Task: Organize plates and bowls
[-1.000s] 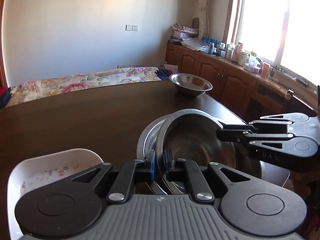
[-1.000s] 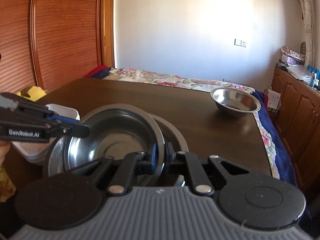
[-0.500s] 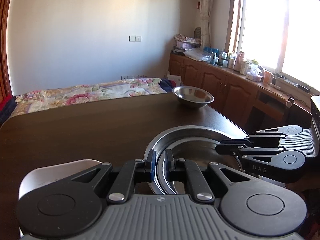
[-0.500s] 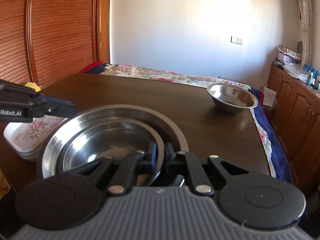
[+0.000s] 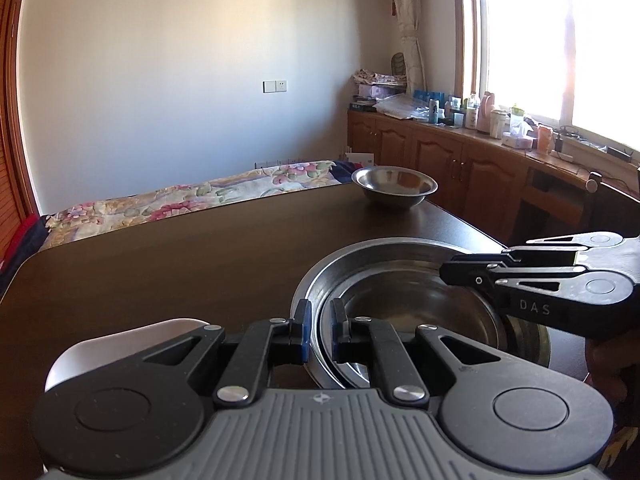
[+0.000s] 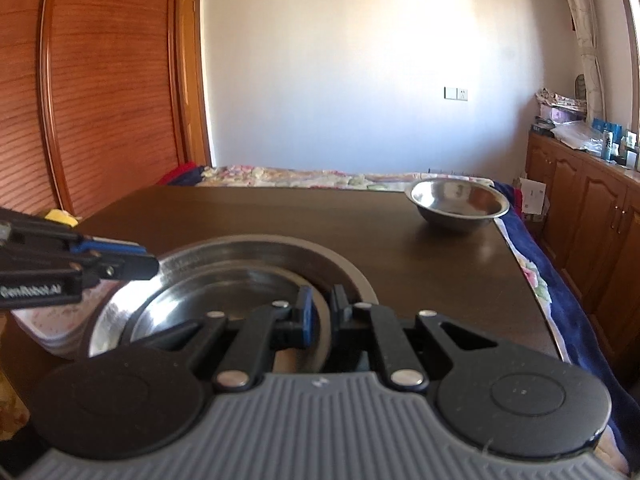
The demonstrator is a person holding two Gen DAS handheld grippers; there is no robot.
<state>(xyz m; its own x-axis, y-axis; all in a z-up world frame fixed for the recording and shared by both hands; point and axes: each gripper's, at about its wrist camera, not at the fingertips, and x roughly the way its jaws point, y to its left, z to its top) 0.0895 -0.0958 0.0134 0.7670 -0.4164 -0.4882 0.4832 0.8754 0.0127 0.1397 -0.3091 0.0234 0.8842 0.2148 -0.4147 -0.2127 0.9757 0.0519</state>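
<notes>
straddling the rims of two nested steel bowls

the left hand-held gripper [image 5: 319, 330] sits at the 6 o'clock edge of its own view, its two fingers parted by a narrow gap. the rim of the inner steel bowl [image 5: 416, 312] runs through that gap, but whether the pads actually press on it cannot be told. the blue-padded finger [image 5: 303, 330] stands on the outer side of that rim. the inner steel bowl lies nested in a wider outer steel bowl [image 5: 384, 246], and both rest on the dark wooden table [image 5: 180, 256] near its 5 o'clock corner.

the right hand-held gripper [image 6: 320, 316] meets the same pair of bowls from the opposite side. its fingers are likewise a little apart with the inner bowl's rim between them, and again the grip itself cannot be judged. in the left wrist view this gripper reaches in from 3 o'clock, its tips over the inner bowl's far rim. in the right wrist view the left gripper comes in from 9 o'clock, ending just at the outer bowl's rim.

just beside the nested bowls, at 8 o'clock in the right wrist view, sits a white floral dish [image 6: 52, 324], partly hidden by the gripper body.

a third, small steel bowl [image 5: 394, 187] stands upright and alone at the table's far corner, about 1 o'clock, well apart from the others. beyond the table edge lies a floral bedspread [image 5: 172, 200], with wooden cabinets [image 5: 460, 168] along the window wall at 2 o'clock.
</notes>
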